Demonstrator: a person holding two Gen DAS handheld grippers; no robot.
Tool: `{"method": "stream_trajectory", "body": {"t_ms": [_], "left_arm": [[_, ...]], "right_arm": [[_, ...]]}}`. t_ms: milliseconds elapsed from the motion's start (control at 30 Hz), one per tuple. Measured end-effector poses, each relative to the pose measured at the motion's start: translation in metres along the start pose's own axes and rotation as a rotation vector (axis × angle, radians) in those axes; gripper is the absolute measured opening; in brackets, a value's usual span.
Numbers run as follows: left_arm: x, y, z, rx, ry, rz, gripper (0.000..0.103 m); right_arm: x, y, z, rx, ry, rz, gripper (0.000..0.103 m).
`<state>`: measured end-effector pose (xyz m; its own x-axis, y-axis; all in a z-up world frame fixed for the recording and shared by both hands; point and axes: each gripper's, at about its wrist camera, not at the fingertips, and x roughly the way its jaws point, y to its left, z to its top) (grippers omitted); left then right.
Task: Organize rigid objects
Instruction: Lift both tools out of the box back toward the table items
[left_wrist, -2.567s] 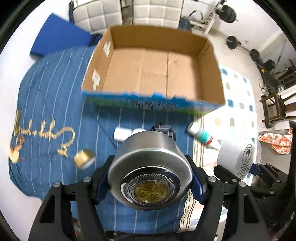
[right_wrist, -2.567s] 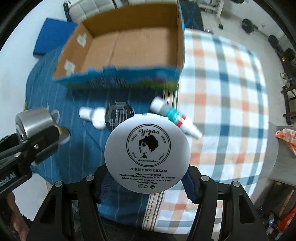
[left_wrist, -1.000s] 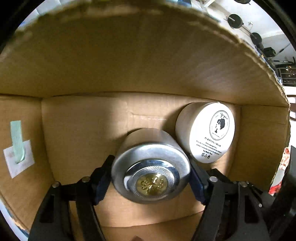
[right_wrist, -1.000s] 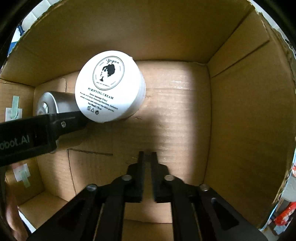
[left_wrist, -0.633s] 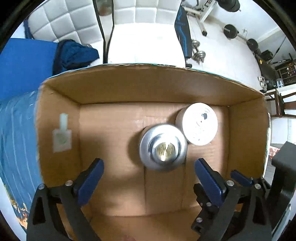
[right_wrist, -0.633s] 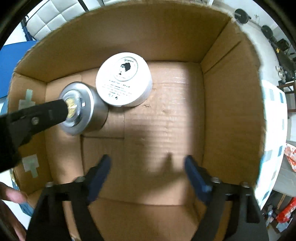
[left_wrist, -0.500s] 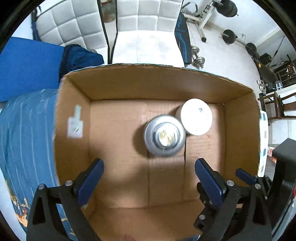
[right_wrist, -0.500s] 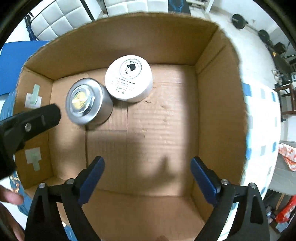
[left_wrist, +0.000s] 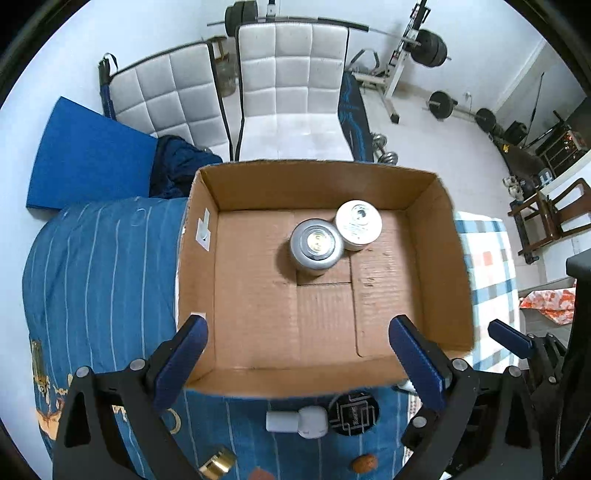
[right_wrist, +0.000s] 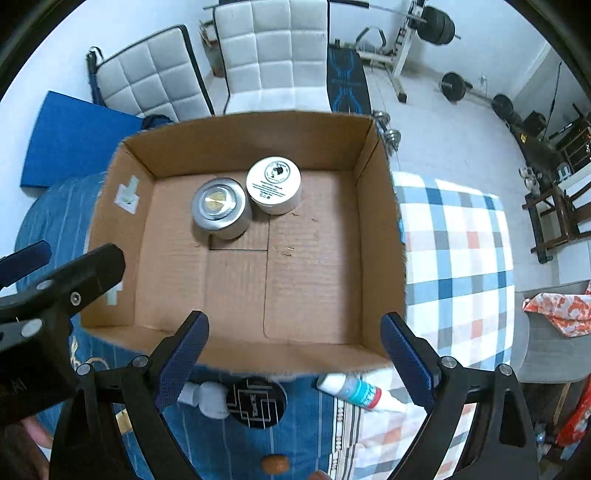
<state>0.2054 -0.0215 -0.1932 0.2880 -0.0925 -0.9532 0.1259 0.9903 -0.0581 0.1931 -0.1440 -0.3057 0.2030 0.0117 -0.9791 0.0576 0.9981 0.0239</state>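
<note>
Blue striped cloth (left_wrist: 92, 266) covers the surface beside a checked cloth (right_wrist: 461, 240), and on them sits the cardboard box (left_wrist: 436, 266), open at the top. 2 white padded chairs (left_wrist: 295, 81) stand behind it, with a blue mat (left_wrist: 81, 158) on the floor to the left.

Inside the box, toward its far wall, 2 jars stand upright and touching: the silver tin (left_wrist: 317, 245) with a gold centre on its lid on the left, the white cream jar (left_wrist: 358, 224) on the right. The rest of the box floor is bare cardboard.

Both grippers hang above the near edge of the box, pointing steeply down. The left gripper (left_wrist: 297, 354) has its blue-padded fingers spread wide with nothing between them; its jaws have just been opening. The right gripper (right_wrist: 295, 354) is likewise spread wide and empty, its jaws also just opened.

On the cloth in front of the box lie a black round lid (right_wrist: 256, 402), a small white bottle (right_wrist: 207, 400), a white tube with teal and red bands (right_wrist: 358, 393), a small gold cap (left_wrist: 218, 461) and 2 small brown pieces (right_wrist: 274, 463).
</note>
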Motion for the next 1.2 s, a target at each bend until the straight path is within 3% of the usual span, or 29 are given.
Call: {"method": "stream_trajectory", "body": {"t_ms": [367,467,533,800,967,1067,1100,1200], "left_arm": [[-0.066,-0.013,-0.045,-0.042,-0.074,0.007,0.101],[-0.07,-0.011,-0.063,-0.053,-0.072,0.037,0.101],[-0.063,-0.007,-0.082,-0.072,-0.056,0.095,0.101],[0.031,0.001,-0.163,-0.176,0.156,0.189,0.101],[0.065,0.014,-0.188,-0.227,0.22,0.23,0.101],[0.072,0.023,-0.195,-0.246,0.227,0.262,0.101],[0.073,0.027,-0.196,-0.255,0.232,0.263,0.101],[0.078,0.032,-0.198,-0.277,0.255,0.242,0.101]], "right_arm": [[-0.057,-0.025,-0.047,-0.011,-0.023,0.108,0.096],[-0.057,-0.037,-0.062,-0.02,-0.008,0.111,0.096],[-0.049,-0.047,-0.075,-0.039,0.024,0.106,0.096],[0.042,-0.087,-0.124,-0.12,0.215,-0.007,0.096],[0.1,-0.091,-0.129,-0.154,0.272,-0.034,0.092],[0.121,-0.086,-0.129,-0.163,0.296,-0.04,0.079],[0.13,-0.083,-0.129,-0.17,0.306,-0.036,0.067],[0.145,-0.076,-0.132,-0.203,0.318,-0.075,0.059]]}}
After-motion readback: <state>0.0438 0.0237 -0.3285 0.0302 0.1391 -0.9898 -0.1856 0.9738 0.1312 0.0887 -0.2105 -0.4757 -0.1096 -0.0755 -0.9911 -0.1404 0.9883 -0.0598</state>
